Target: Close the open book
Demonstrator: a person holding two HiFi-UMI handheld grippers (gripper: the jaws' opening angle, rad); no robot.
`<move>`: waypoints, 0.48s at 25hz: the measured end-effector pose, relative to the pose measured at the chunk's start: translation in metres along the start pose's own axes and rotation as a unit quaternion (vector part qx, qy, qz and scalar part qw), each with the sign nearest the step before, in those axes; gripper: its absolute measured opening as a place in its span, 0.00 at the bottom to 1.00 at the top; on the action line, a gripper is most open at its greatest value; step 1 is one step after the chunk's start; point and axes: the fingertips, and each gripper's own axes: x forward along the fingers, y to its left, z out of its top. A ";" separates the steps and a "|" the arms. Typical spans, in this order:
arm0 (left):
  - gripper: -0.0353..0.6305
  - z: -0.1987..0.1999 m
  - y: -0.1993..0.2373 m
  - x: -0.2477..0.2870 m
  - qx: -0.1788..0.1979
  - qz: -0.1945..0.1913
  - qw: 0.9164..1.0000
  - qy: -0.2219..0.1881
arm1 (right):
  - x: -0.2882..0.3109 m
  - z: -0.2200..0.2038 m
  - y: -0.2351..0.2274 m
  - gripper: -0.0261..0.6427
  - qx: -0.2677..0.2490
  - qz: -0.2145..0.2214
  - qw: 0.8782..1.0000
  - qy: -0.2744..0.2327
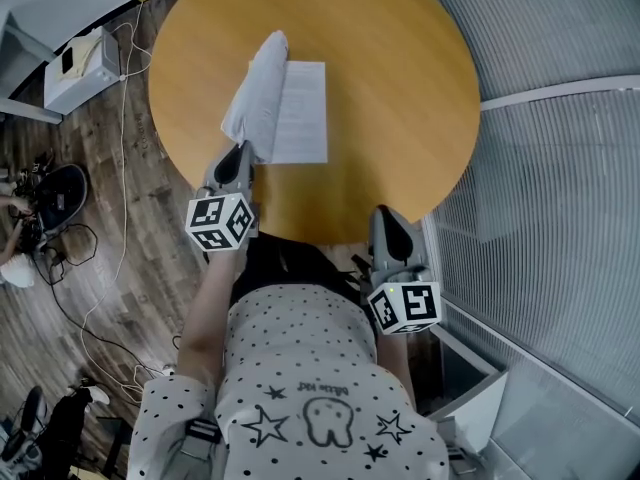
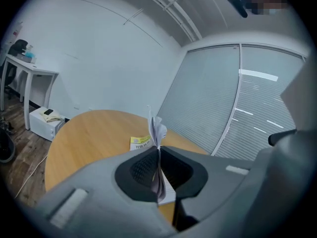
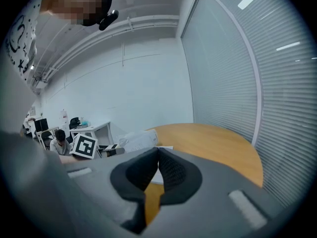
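An open book (image 1: 300,113) lies on the round wooden table (image 1: 400,78). Its right page is flat, while its left stack of pages (image 1: 255,88) is lifted and stands nearly upright. My left gripper (image 1: 243,151) is shut on the near edge of those lifted pages. In the left gripper view the thin pages (image 2: 157,133) run up between the black pads (image 2: 141,167), with a yellow-labelled part of the book (image 2: 140,143) behind. My right gripper (image 1: 386,218) hovers at the table's near edge, to the right of the book, shut with nothing in it (image 3: 157,158).
A white box (image 1: 80,68) and cables lie on the wooden floor left of the table. A glass wall with blinds (image 1: 560,168) curves along the right. A white side table (image 2: 29,71) stands by the far wall. The lifted pages (image 3: 138,139) also show in the right gripper view.
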 end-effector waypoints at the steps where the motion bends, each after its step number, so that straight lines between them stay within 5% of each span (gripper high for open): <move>1: 0.09 0.001 -0.001 0.001 0.002 -0.001 1.000 0.001 | 0.000 0.001 -0.001 0.05 0.000 -0.002 1.000 0.000; 12: 0.09 -0.007 -0.024 0.008 0.045 -0.010 0.999 0.024 | -0.016 -0.002 -0.016 0.05 0.009 -0.023 1.000 -0.002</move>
